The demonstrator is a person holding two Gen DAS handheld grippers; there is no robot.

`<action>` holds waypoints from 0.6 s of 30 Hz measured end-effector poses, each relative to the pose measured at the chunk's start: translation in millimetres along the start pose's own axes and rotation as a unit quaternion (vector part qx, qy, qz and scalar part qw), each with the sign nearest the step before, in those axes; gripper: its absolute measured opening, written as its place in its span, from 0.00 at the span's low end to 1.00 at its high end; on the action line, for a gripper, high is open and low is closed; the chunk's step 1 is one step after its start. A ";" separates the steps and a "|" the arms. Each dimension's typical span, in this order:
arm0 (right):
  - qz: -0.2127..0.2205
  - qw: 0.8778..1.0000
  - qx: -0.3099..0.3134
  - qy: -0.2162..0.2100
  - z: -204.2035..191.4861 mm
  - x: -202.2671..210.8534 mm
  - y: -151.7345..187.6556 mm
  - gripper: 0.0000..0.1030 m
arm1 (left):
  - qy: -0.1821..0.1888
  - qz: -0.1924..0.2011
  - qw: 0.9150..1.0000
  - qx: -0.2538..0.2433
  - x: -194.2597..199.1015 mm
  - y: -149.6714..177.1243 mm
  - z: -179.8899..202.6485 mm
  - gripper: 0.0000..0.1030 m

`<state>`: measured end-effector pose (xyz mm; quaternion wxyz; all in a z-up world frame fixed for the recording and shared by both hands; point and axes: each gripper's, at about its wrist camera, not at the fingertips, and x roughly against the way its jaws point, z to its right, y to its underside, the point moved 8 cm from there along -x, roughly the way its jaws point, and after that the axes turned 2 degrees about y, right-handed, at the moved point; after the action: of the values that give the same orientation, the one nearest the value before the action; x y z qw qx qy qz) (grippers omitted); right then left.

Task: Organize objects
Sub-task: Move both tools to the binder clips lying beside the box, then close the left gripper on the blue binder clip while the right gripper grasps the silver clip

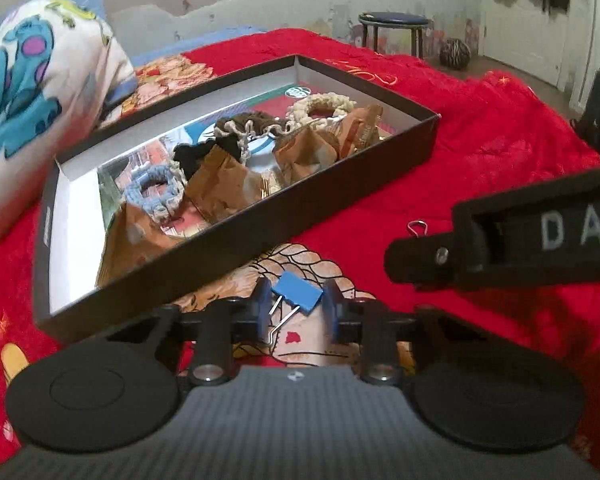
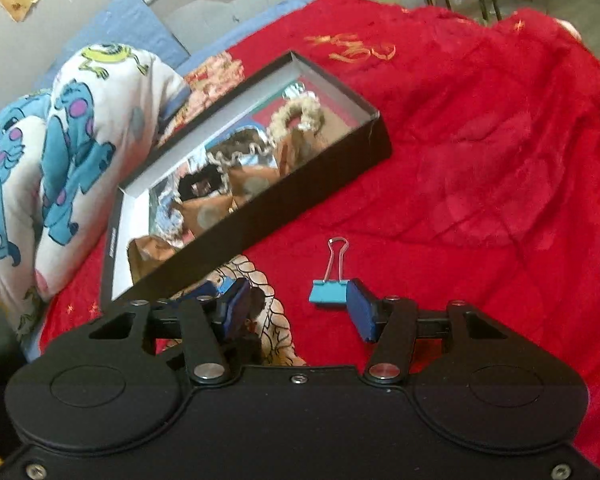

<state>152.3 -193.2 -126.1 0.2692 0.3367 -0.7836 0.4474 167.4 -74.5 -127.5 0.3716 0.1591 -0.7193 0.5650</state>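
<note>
Your left gripper (image 1: pixel 296 306) has its blue pads closed in on a blue binder clip (image 1: pixel 297 295), which sits tilted between them with its wire handles pointing down toward the camera; the pads stand at the clip's two ends and appear to press on it, just above the cartoon print on the red blanket (image 1: pixel 480 152). Your right gripper (image 2: pixel 300 308) is about half open with nothing between its pads — a second, lighter blue binder clip (image 2: pixel 329 291) lies flat on the blanket just beside the right-hand pad (image 2: pixel 362 314), outside the gap or at its very edge, its silver wire loop pointing away from you. From the left wrist view that clip's wire loop (image 1: pixel 418 227) peeks out beside the right gripper's dark finger, which crosses the frame from the right. Just beyond both grippers sits the shallow black box (image 1: pixel 340 184), at an angle on the bed, its near wall close to the left gripper's tips. Inside it you have several crocheted scrunchies — a pale blue one (image 1: pixel 156 192) near the left end, a black one (image 1: pixel 198 156), a brown one with cream edging (image 1: pixel 248 126), a cream one (image 1: pixel 320 108) toward the far end — among crumpled brown paper wrappers (image 1: pixel 224 182). A pillow with blue cartoon monsters (image 1: pixel 32 92) leans against the box's left side. A dark stool (image 1: pixel 394 30) stands on the floor beyond the bed.
</note>
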 end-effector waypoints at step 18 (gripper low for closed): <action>-0.001 0.999 -0.005 0.040 4.5 -19.9 7.7 0.46 | -0.018 0.008 1.000 0.011 3.0 1.2 1.7 0.34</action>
<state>158.3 -188.6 -146.5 0.3024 0.3184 -0.7741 0.4560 164.0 -75.1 -126.3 0.3524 0.1679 -0.7206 0.5730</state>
